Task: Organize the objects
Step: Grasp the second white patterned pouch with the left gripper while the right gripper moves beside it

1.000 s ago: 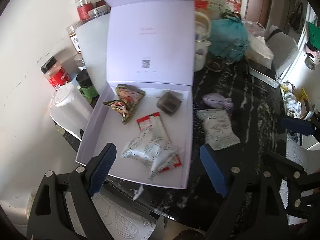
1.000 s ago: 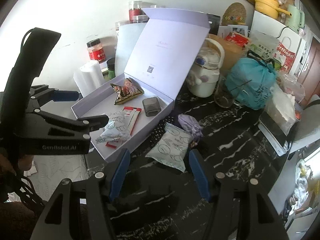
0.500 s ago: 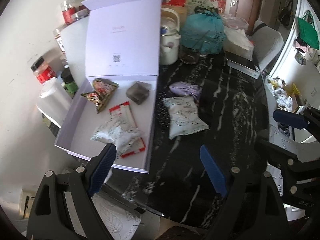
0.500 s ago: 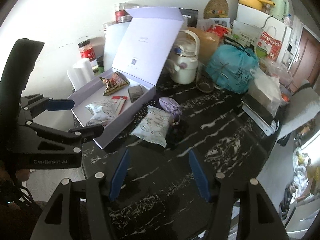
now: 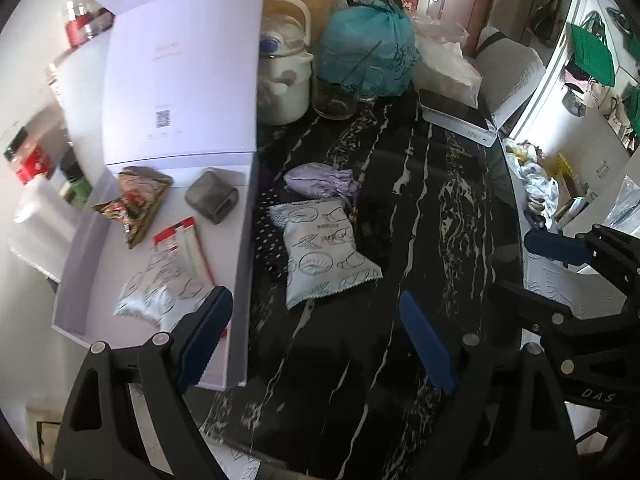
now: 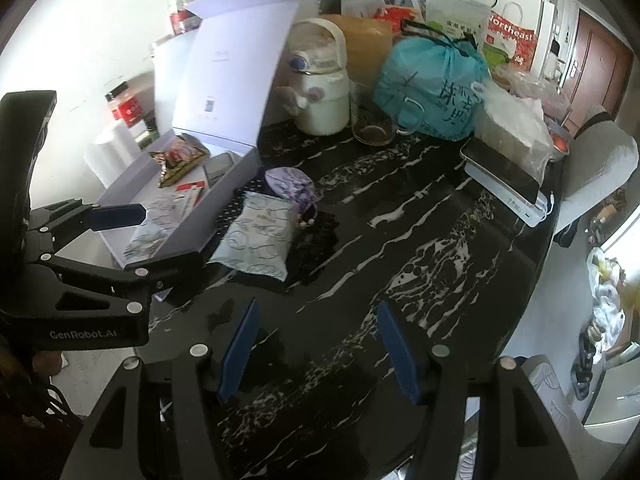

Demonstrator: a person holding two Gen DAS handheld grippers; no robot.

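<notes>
Both your left gripper (image 5: 316,332) and right gripper (image 6: 320,352) hang wide open, empty. The pale snack packet (image 5: 324,252) lies on the counter (image 5: 440,220) beside the lilac box (image 5: 240,240); probably light, crinkly, slippery. Pinch its sealed edge.

A lived-in home: a black marble dining table (image 6: 420,216) crowded with a white electric kettle (image 6: 320,92) and a tied teal bag (image 6: 432,88); a brown entry door (image 6: 596,64) upper right, tote bags (image 5: 592,48) hanging beyond.
</notes>
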